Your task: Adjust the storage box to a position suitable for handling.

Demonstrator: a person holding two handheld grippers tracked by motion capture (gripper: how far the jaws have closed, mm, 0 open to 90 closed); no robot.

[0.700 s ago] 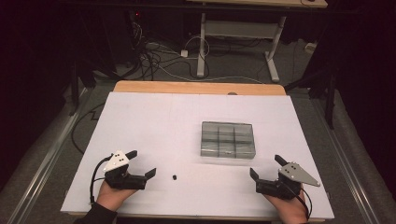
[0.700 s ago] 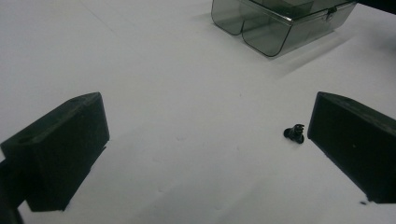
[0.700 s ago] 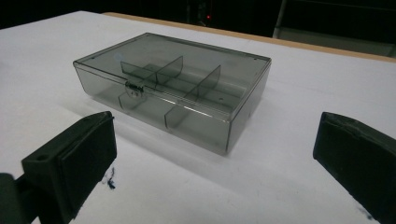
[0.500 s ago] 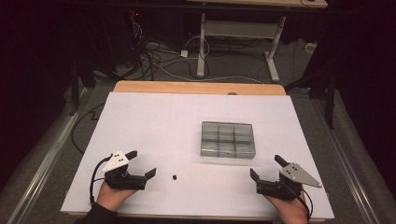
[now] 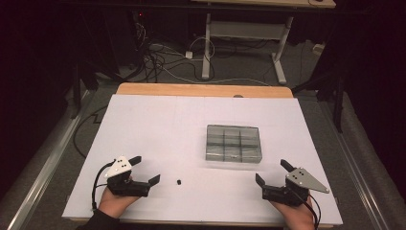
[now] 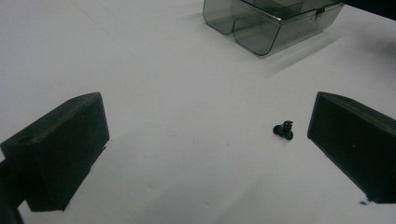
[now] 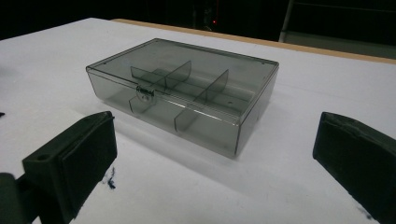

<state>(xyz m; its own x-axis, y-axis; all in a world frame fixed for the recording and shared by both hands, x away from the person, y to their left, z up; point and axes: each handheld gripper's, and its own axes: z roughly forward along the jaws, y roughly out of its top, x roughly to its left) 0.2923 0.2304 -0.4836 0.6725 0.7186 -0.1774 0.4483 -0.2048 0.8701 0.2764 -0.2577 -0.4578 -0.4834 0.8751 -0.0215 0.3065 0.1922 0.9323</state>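
Observation:
A smoky clear plastic box [image 5: 233, 143] with inner dividers lies on the white table, its lid down and latched [image 7: 180, 95]. A small black screw [image 5: 178, 182] lies on the sheet near the front, just right of my left gripper [image 5: 145, 170]. That gripper rests low at the front left, jaws wide apart and empty; in the left gripper view the screw [image 6: 284, 130] sits close to the right-hand jaw. My right gripper [image 5: 272, 172] rests at the front right, open and empty, facing the box's latch side. A corner of the box [image 6: 266, 23] shows far off in the left gripper view.
The white sheet [image 5: 158, 129] covers the table; a wooden strip [image 5: 201, 89] runs along its far edge. Beyond it are cables on the floor and a desk frame [image 5: 244, 33]. A small dark ink mark [image 7: 110, 179] lies on the sheet by the right gripper's left jaw.

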